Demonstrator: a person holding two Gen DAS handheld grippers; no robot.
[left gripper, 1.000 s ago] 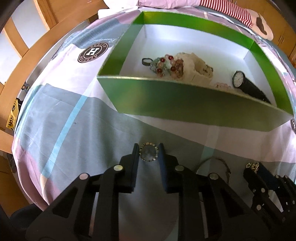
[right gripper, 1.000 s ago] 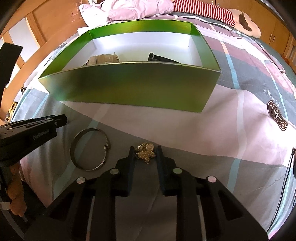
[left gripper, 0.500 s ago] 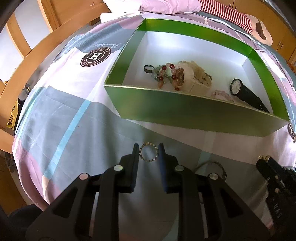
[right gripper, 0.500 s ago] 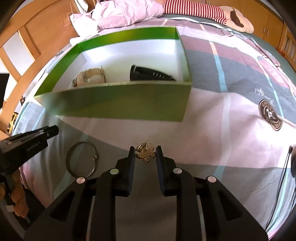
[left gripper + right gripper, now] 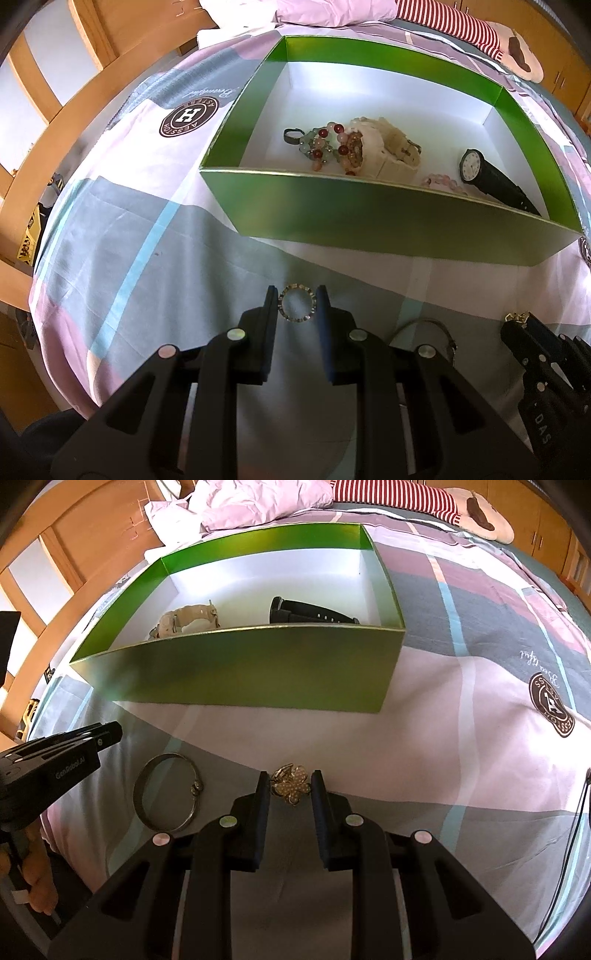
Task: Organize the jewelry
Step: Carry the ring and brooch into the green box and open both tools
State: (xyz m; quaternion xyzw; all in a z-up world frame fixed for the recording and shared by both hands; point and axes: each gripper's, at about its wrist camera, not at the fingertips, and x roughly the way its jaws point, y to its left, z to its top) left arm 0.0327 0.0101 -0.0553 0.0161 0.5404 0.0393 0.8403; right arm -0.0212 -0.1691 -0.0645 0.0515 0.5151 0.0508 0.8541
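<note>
Both grippers carry a piece toward the green box (image 5: 388, 225), so the step in hand looks like the transport of picked jewelry, not the picking. The left gripper (image 5: 298, 306) has its jaws narrow and pressed on a small ring (image 5: 297, 303) set with little stones; the ring sits upright between the pads, above the bedsheet (image 5: 129, 229). The right gripper (image 5: 289, 788) is closed in the same narrow way on a gold flower brooch (image 5: 290, 783). Both point steeply down and forward, with the box just ahead of the fingertips. Inside the box I see a beaded bracelet (image 5: 328, 146), a cream watch (image 5: 391, 147), a black watch (image 5: 491, 181) and a dark ring (image 5: 293, 134). A metal bangle (image 5: 166, 792) lies on the sheet between the two grippers, not yet collected. The next move, as I judge it, calls for lifting each piece over the near wall of the box, because this wall stands higher than the held pieces, and then opening the jaws above a free part of the white floor. The ring is thin and may slip or roll when released, so a low release seems wise.
</note>
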